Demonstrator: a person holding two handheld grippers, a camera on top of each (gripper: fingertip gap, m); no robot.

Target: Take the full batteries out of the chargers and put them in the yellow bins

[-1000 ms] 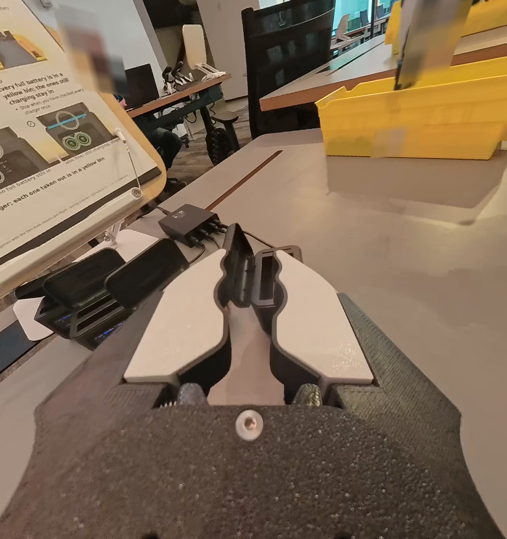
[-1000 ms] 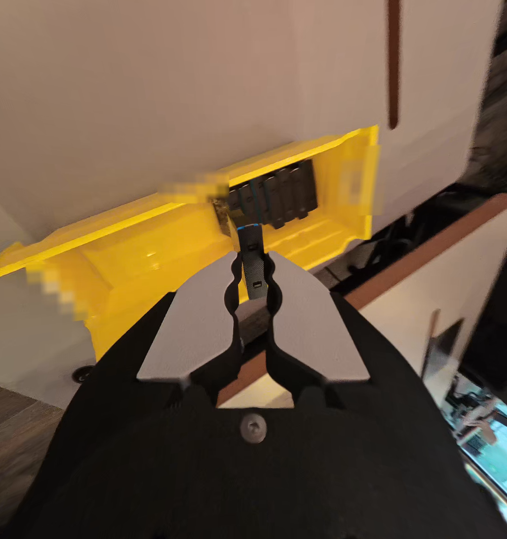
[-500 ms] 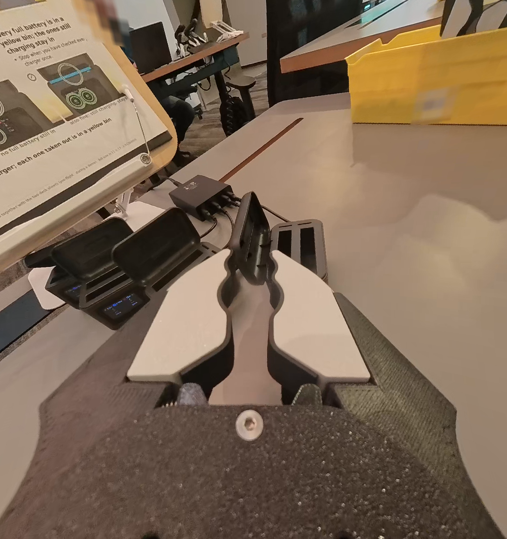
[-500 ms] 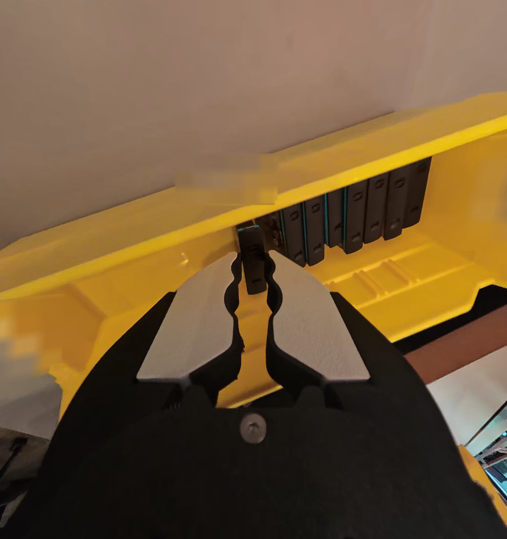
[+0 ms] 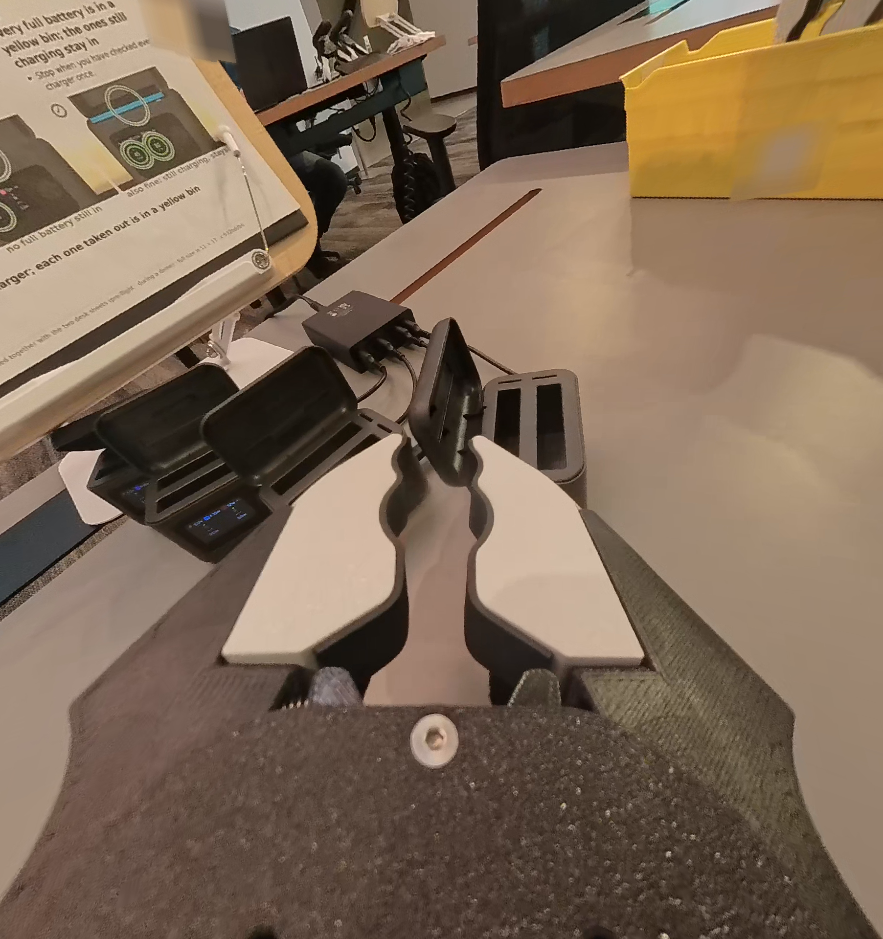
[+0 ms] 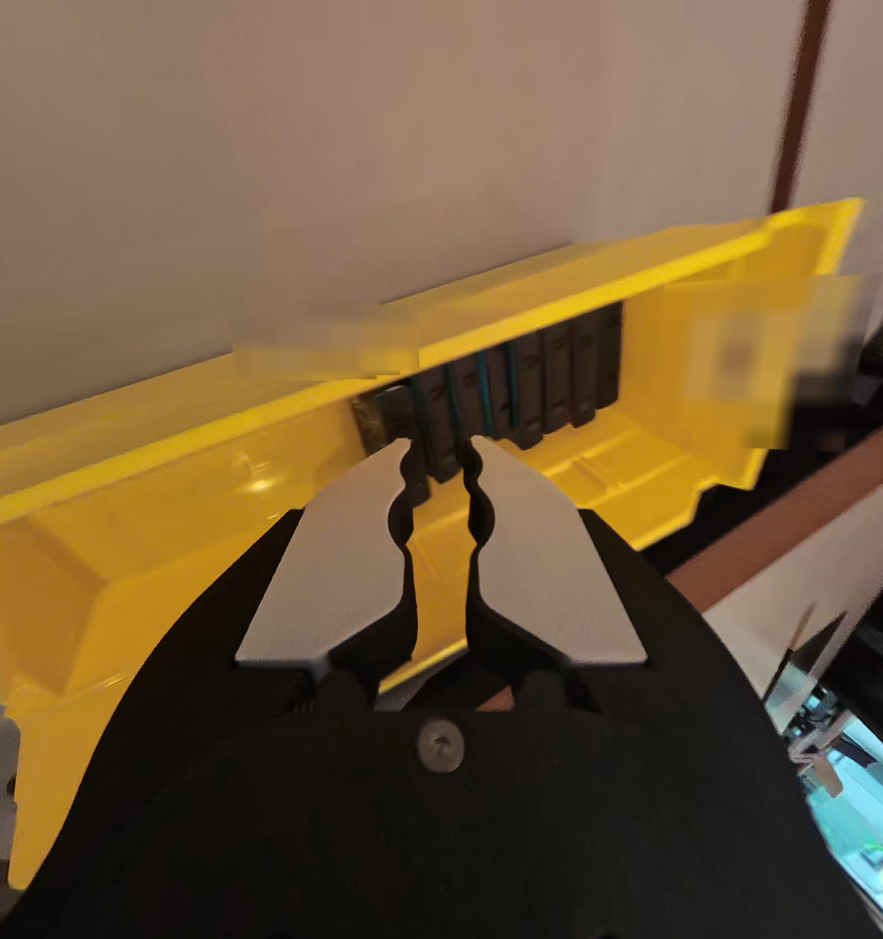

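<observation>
In the left wrist view, three black chargers stand in a row with their lids up. The right charger shows dark slots. Its lid stands upright just beyond my left gripper, which is open and empty, with the lid's lower corner between the fingertips. The other two chargers have lit displays. In the right wrist view, my right gripper is open over the yellow bin. Several black batteries stand in a row against the bin's wall. The leftmost battery is partly behind my left finger.
A black power hub with cables sits behind the chargers. An instruction board leans over them at the left. The yellow bin shows at the far right of the grey table. The table's brown edge lies right of the bin. My hands' fingertips stand some 45 cm from each other.
My right gripper lowered a battery to the left end of the row in the bin, let it go and opened slightly. My left gripper drew back from the right charger's lid.
</observation>
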